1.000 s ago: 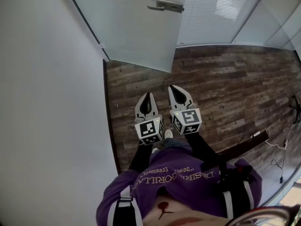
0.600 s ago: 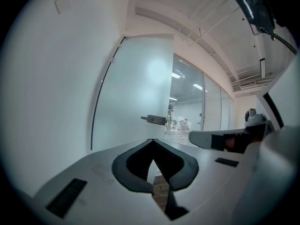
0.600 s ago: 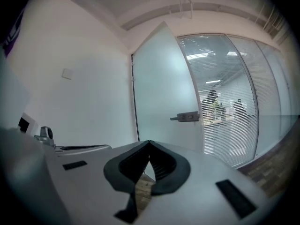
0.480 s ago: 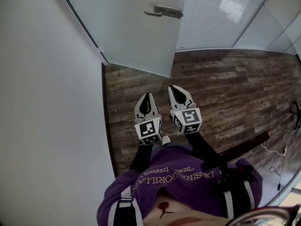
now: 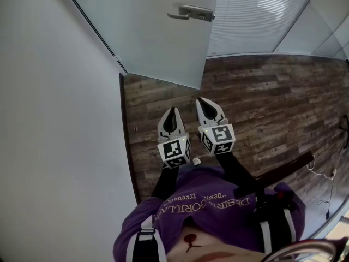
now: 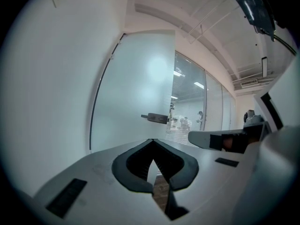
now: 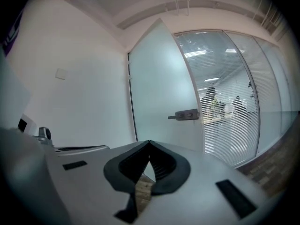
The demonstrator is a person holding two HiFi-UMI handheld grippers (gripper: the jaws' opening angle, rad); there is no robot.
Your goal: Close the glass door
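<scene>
Head view: left gripper (image 5: pixel 172 110) and right gripper (image 5: pixel 203 101), both closed and empty, point to 12 o'clock, where the glass door (image 5: pixel 158 37) stands open, well apart.
Left gripper view: handle (image 6: pixel 156 118) at 12.
Right gripper view: handle at 1; pushing near it should swing the door best.
Plank floor (image 5: pixel 262 102), white wall (image 5: pixel 54 119), blinds (image 7: pixel 229 102).

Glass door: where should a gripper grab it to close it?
Best the lever handle, at the free edge of the glass door, far from the hinge side. It is a level bar standing off the frosted glass, so probably come straight from the front, jaws above and below it.
</scene>
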